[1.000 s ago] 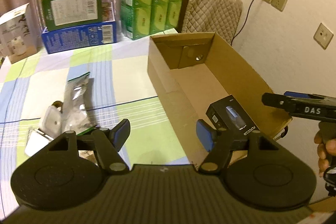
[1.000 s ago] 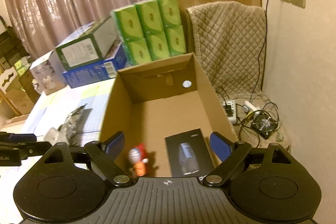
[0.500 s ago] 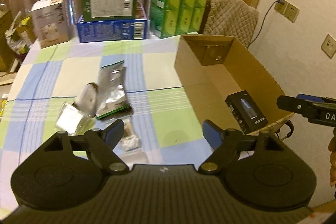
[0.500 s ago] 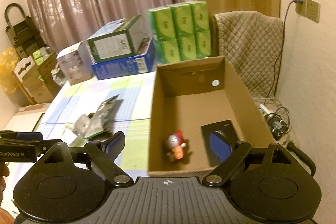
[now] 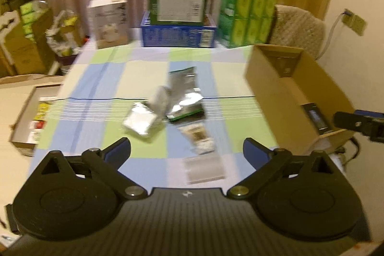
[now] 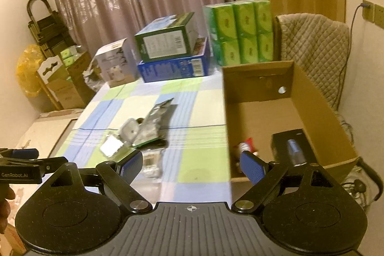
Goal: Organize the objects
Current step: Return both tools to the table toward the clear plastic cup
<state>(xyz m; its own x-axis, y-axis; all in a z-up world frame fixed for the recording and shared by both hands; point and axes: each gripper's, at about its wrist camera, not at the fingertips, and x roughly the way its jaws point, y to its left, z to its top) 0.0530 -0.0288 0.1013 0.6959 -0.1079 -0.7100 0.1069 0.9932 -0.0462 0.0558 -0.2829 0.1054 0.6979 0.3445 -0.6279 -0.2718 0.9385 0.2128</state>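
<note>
**Packets mid-table, box at the right edge**

A cluster of foil packets (image 5: 168, 107) lies near the middle of the table (image 5: 96, 78), with two flat sachets (image 5: 199, 136) between it and the near edge. An open cardboard box (image 6: 319, 109) stands along the table's right edge; inside it, at its near end, a small figurine (image 6: 247, 145) lies left of a flat boxed item (image 6: 291, 148). Stacked cartons (image 5: 177, 23) line the far edge, and a chair (image 6: 314, 40) stands behind the far right corner.

Checked tablecloth (image 5: 108, 78) under foil packets (image 5: 184, 97), cardboard box (image 5: 288, 97), stacked cartons (image 5: 177, 18).
</note>
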